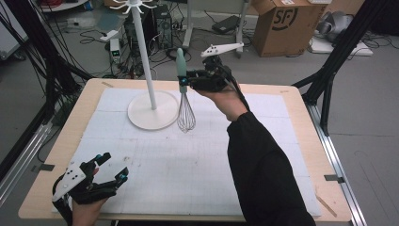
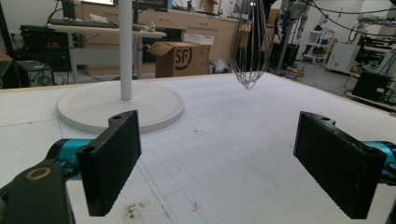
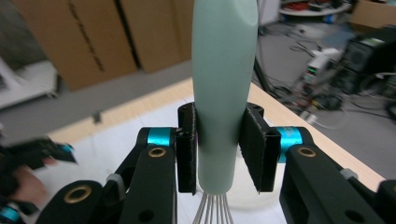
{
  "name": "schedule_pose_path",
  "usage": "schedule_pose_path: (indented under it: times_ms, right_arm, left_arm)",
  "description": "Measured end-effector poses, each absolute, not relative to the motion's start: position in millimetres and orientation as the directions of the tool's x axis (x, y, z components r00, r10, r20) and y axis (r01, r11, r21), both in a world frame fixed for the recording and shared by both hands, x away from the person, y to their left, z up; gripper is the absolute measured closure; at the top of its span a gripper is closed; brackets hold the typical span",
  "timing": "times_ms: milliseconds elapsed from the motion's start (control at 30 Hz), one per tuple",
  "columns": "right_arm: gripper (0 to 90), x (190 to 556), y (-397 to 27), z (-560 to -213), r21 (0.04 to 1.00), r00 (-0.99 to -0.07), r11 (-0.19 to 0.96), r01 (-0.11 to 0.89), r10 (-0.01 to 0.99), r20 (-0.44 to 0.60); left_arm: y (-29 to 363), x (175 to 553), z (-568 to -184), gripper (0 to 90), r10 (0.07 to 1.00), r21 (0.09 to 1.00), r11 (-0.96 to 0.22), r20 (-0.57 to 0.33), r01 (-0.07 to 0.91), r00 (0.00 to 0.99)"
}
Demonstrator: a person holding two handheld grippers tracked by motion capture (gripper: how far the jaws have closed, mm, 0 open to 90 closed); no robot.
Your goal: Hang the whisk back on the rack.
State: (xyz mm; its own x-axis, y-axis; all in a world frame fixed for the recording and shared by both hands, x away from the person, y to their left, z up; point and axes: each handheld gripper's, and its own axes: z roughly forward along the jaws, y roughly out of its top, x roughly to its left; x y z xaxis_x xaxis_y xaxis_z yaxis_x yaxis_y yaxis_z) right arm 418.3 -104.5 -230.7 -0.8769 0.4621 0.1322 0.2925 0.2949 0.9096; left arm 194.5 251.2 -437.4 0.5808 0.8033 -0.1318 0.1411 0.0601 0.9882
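Two tongs are in play, and just one of them is doing the work. The right tongs [image 1: 184, 81] are clamping the pale green handle of a whisk [image 1: 184, 101], pads pressing on either side of it, as the right gripper view makes plain [image 3: 223, 149]. The whisk is hanging upright in the air, handle on top and wire loops pointing down, just right of the white stand [image 1: 149, 70] with its round base [image 1: 141, 115] sitting on the table [image 1: 301, 141]. In the left gripper view the wire loops [image 2: 250, 46] are floating clear above the white mat [image 1: 197, 155], touching nothing.

The left tongs [image 1: 110, 167] are resting near the front left corner of the table, jaws standing wide apart with nothing between them, facing toward the stand.

Judging by the hooks [image 1: 134, 5] at the top of the stand, the job looks like hanging the whisk there. Picking up is done: the whisk is off the table and held firmly. What is left seems to be the larger part: lifting it up to hook height, bringing the handle end to a hook, catching it there and letting go. Whether the handle has a loop or hole for hanging cannot be told from these pictures.
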Motion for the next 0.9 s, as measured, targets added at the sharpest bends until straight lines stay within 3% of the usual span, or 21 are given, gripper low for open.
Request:
schedule_pose_path:
  times_ms: [433, 900]
  right_arm:
    - [68.5, 431, -64, -189, 0.930, -0.925, 0.268, 0.251, 0.349, 0.149]
    - [68.5, 478, -64, -173, 0.931, -0.897, 0.224, 0.286, 0.404, 0.178]
  left_arm:
    - [260, 189, -439, 15.6, 0.819, 0.986, 0.076, -0.147, 0.149, 0.554]
    - [273, 184, -441, 15.7, 0.839, 0.982, 0.101, -0.171, 0.161, 0.517]
